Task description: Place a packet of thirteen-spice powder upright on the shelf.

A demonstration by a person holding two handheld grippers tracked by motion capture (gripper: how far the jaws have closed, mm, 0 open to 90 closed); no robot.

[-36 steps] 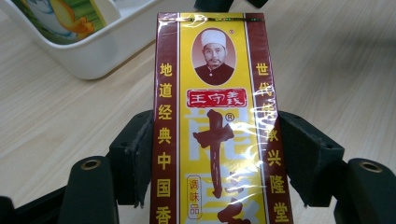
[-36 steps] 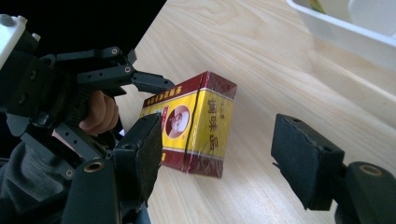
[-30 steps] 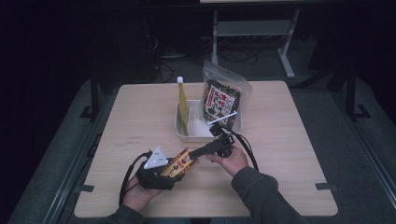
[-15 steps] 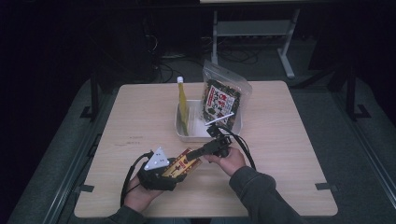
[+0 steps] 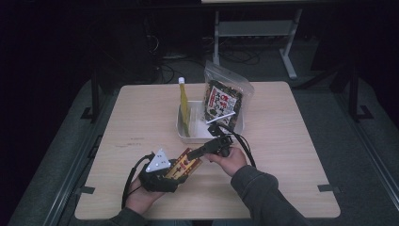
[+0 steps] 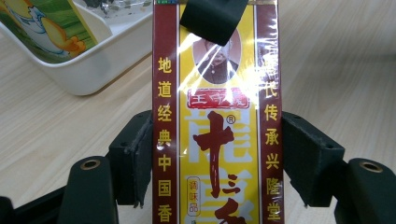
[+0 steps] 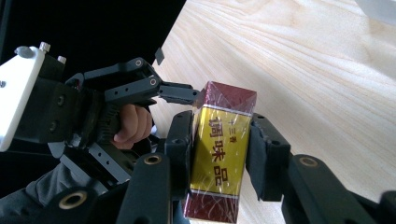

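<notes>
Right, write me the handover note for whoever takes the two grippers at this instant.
Left gripper: shut on the seasoning box, jaws on its long sides.
Right gripper: jaws have just been closing on the same box's other end, pads at its sides.
The box hangs low over the table, in front of the white tray, which holds a yellow packet and a snack bag.
Done: box held two-handed. Left: probably placing it in the tray.

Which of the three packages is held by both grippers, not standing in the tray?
The red-and-yellow box; the yellow pouch and dark bag stand in the white tray.
</notes>
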